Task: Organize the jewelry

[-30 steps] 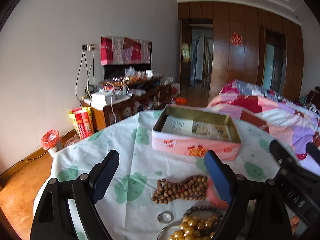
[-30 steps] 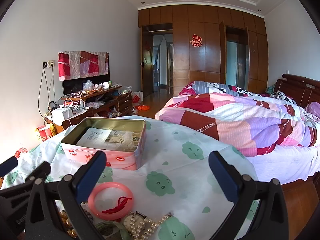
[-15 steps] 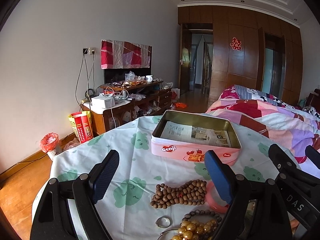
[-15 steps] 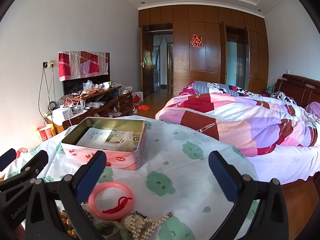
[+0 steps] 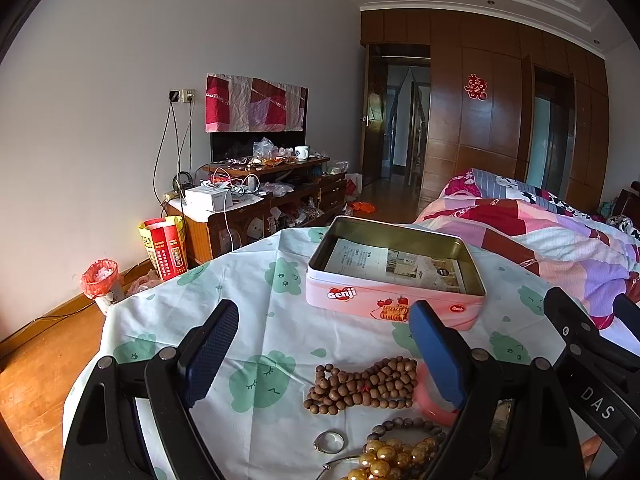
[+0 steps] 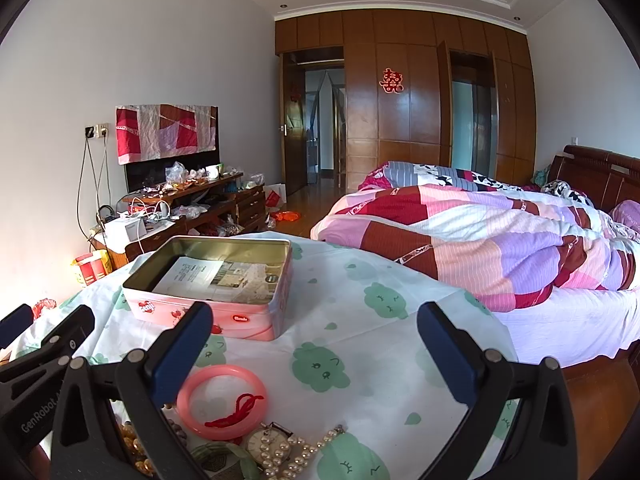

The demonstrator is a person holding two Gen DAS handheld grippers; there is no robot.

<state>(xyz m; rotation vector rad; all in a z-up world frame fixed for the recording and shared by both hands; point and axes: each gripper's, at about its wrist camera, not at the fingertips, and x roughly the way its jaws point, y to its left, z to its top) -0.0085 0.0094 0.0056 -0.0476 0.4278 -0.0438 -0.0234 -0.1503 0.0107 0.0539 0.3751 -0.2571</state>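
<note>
1. On the bench, far side: open pink tin with a leaflet inside; bed to the right, cluttered TV stand to the left.
2. Left gripper spread wide, holding nothing; wooden bead bracelet lies between its fingers, silver ring and amber beads nearer.
3. Right gripper also released; pink bangle just inside its left finger, pearl strand and watch below.
</note>
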